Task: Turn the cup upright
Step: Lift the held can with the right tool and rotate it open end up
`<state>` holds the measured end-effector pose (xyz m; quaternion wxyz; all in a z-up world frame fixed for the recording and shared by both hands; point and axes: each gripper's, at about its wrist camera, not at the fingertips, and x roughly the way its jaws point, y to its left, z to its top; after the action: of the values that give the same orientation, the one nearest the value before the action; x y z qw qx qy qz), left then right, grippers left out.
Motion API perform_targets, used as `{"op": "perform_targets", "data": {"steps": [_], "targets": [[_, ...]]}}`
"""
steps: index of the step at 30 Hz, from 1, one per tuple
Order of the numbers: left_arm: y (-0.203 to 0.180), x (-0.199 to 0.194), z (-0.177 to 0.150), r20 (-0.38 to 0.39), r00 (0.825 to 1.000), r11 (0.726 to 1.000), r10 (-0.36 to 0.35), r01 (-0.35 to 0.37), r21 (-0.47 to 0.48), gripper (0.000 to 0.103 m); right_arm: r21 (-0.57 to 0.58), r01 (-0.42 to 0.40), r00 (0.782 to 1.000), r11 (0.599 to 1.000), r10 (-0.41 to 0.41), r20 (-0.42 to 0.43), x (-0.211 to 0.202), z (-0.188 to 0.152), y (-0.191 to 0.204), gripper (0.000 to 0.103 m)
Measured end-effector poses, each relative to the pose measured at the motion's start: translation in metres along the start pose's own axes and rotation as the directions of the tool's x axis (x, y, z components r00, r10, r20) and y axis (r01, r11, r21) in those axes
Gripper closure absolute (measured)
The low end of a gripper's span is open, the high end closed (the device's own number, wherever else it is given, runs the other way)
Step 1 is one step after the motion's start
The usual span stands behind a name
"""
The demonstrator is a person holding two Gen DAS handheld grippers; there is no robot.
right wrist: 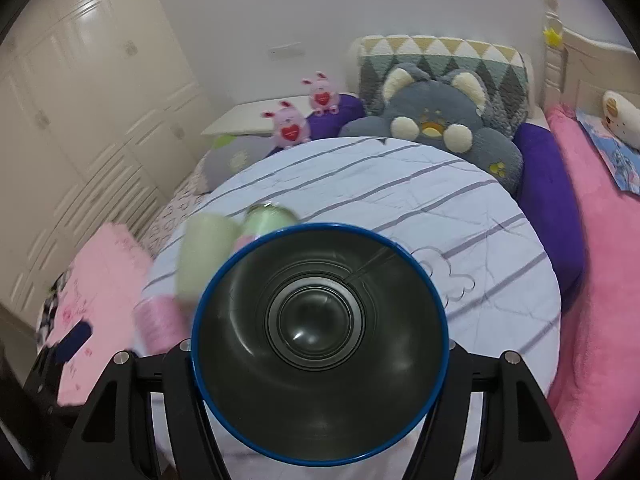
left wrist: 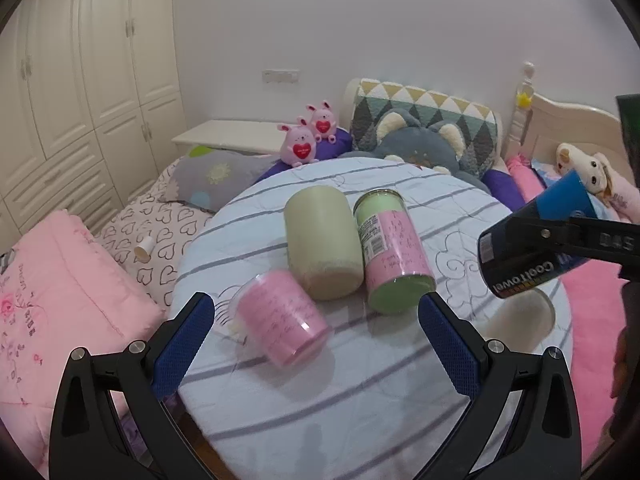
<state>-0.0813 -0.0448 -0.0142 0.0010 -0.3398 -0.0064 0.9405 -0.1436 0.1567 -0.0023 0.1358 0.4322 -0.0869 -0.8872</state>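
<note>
Four containers in play here, all around the round table [left wrist: 360, 392] with the striped cloth. Three of them lie on their sides on the tabletop: a beige cup [left wrist: 322, 242] near the table's middle, a clear canister [left wrist: 394, 250] with a pink label and pale green stuff inside touching the beige cup's right side, and a pink tumbler [left wrist: 280, 316] on the near side of the beige cup, toward the table's front-left. The tumbler shows pink contents through its clear wall; what's in the beige cup can't be made out.

The blue cup [left wrist: 532, 236] is the one being handled. It's off the table, held tilted in the air above the table's right edge, clamped across its body by the right gripper [left wrist: 560, 236]. From the right wrist view the blue cup [right wrist: 320, 344] has its open mouth facing the camera, and the dark inside looks empty.

The left gripper [left wrist: 314, 334] hangs over the table's front edge with its jaws spread wide, gripping nothing, the pink tumbler sitting between its blue pads [left wrist: 182, 346].
</note>
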Motion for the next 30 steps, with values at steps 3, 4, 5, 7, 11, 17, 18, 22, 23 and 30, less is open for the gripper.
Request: {"op": "perform_targets", "data": {"steps": [3,4,5,7,11,17,18,22,23,30], "targets": [[0.007,-0.012,-0.009,0.003,1.0,1.0,0.002,-0.002,0.007,0.0,-0.047,-0.038,0.999,0.998,0.037,-0.025,-0.013,-0.014,0.014,0.035],[0.009,-0.014,-0.012,-0.002,1.0,1.0,0.003,-0.003,0.007,0.0,-0.067,-0.052,0.998,0.996,0.049,-0.043,-0.016,-0.02,0.019,0.035],[0.013,-0.017,-0.016,-0.007,1.0,1.0,0.009,-0.009,0.006,0.0,-0.082,-0.066,0.996,0.994,0.061,-0.062,-0.017,-0.026,0.025,0.035],[0.019,-0.021,-0.021,-0.01,1.0,1.0,0.023,-0.023,0.005,0.0,-0.105,-0.093,0.991,0.99,0.082,-0.104,-0.019,-0.036,0.031,0.035],[0.033,-0.025,-0.031,-0.021,0.999,1.0,0.027,-0.027,-0.009,0.0,-0.149,-0.157,0.968,0.976,0.122,-0.221,-0.016,-0.06,0.048,0.035],[0.038,-0.022,-0.036,-0.04,0.999,1.0,0.015,-0.015,-0.005,0.0,-0.173,-0.182,0.909,0.968,0.099,-0.404,0.023,-0.076,0.065,0.035],[0.038,-0.021,-0.036,-0.041,0.999,1.0,0.012,-0.012,-0.005,0.0,-0.175,-0.184,0.905,0.967,0.097,-0.415,0.03,-0.078,0.068,0.035],[0.046,-0.01,-0.035,-0.053,0.997,0.998,0.048,-0.05,-0.029,0.0,-0.172,-0.186,0.89,0.967,0.091,-0.448,0.066,-0.079,0.077,0.035],[0.051,-0.007,-0.033,-0.058,0.997,0.998,0.046,-0.049,-0.045,0.0,-0.168,-0.193,0.89,0.967,0.1,-0.445,0.07,-0.078,0.078,0.035],[0.064,0.015,-0.028,-0.095,0.994,0.994,0.057,-0.065,-0.09,0.0,-0.167,-0.215,0.901,0.962,0.13,-0.413,0.095,-0.063,0.081,0.034]]}}
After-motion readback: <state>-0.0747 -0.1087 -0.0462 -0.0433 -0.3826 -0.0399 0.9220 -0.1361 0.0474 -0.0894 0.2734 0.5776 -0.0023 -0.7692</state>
